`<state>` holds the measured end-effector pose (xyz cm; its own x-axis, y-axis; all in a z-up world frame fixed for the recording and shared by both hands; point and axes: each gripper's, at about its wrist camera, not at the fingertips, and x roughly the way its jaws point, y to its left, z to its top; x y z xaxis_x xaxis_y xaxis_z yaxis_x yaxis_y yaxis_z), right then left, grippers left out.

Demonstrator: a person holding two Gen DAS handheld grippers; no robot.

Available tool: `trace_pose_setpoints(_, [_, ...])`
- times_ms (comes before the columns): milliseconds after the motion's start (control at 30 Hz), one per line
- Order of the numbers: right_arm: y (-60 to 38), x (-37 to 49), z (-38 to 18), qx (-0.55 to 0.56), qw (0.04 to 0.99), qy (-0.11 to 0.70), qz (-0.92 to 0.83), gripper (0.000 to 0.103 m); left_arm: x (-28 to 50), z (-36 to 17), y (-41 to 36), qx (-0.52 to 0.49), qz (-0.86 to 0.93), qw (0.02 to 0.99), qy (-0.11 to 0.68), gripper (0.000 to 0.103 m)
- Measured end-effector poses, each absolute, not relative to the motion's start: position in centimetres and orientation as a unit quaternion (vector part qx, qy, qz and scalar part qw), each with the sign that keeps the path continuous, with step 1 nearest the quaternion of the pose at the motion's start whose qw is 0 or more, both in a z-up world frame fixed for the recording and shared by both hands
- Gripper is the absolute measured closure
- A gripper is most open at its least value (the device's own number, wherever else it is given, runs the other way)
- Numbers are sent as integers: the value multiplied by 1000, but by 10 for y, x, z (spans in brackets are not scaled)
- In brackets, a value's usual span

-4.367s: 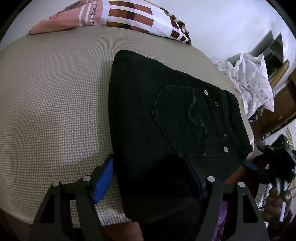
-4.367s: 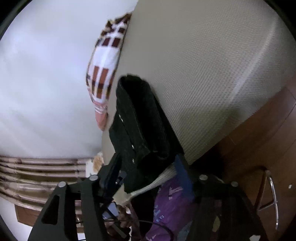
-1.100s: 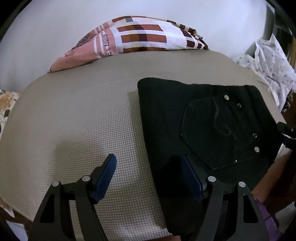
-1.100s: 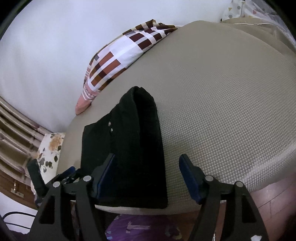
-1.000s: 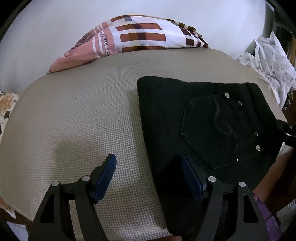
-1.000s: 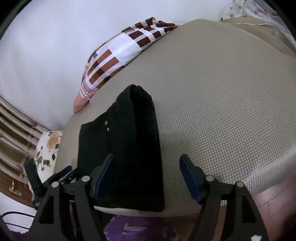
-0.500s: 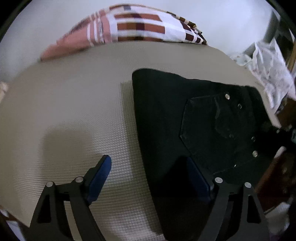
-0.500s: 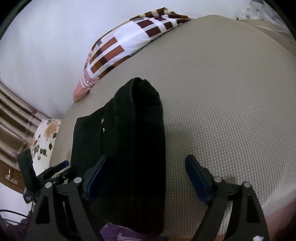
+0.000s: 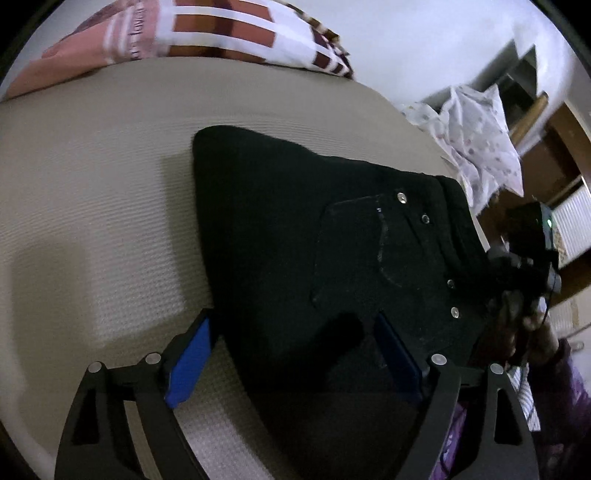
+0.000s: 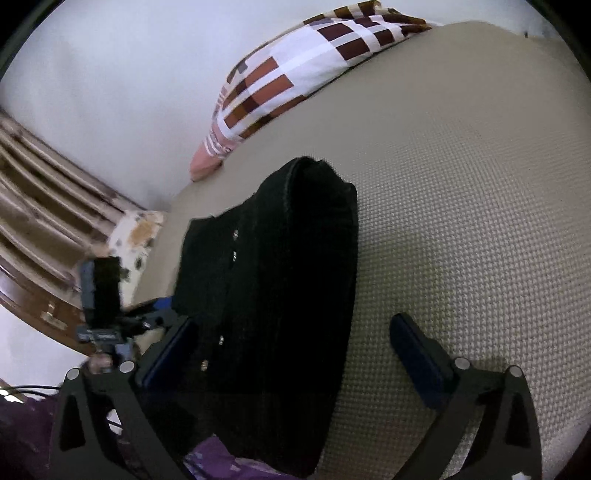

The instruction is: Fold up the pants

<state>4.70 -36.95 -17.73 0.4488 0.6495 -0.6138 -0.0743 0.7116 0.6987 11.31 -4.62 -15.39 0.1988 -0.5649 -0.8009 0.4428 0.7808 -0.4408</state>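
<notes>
The black pants (image 9: pixel 295 240) lay already folded into a compact block on the beige mattress (image 9: pixel 92 192), back pocket (image 9: pixel 373 254) up, near its front edge. The left hand-held gripper (image 9: pixel 291 358) stood with jaws wide apart astride the bundle's near left corner, pads not pressing the cloth. The right hand-held gripper (image 10: pixel 295 350) had its jaws opening, spread wide over the near right edge of the pants (image 10: pixel 280 295), nothing pinched.

The step looked like letting go and tidying the finished fold. To do it well, both pairs of jaws ought to clear the cloth fully before lifting away, so no layer is dragged open; a light press along the thick rounded fold at twelve o'clock would flatten it.

The mattress had a fine waffle weave. A checked pillow (image 9: pixel 221 33) lay at twelve o'clock against a white wall (image 10: pixel 110 92), and a patterned white cloth (image 9: pixel 480 136) was heaped at two o'clock beside wooden furniture (image 9: pixel 554 155).
</notes>
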Motion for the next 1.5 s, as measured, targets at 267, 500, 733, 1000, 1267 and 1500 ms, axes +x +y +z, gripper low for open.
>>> trace_pose_setpoints(267, [-356,59,-179,318,755,501,278,0,140,-158,-45,-100,-368,738,557,15])
trace_pose_setpoints(500, [-354,62,-182,322,742,514,286,15,143,-156,-64,-59,-386,731,560,0])
trace_pose_setpoints(733, [-370,61,-195,354,731,525,254,59,125,-155,-85,36,-355,758,547,1])
trace_pose_setpoints(1000, [-363,58,-194,404,722,495,265,74,137,-152,-40,-58,-306,779,544,76])
trace_pose_setpoints(1267, [-353,59,-181,432,720,469,273,75,129,-139,-39,-57,-315,794,518,86])
trace_pose_setpoints(1500, [-343,62,-182,405,734,483,254,75,137,-145,-27,-74,-314,775,543,80])
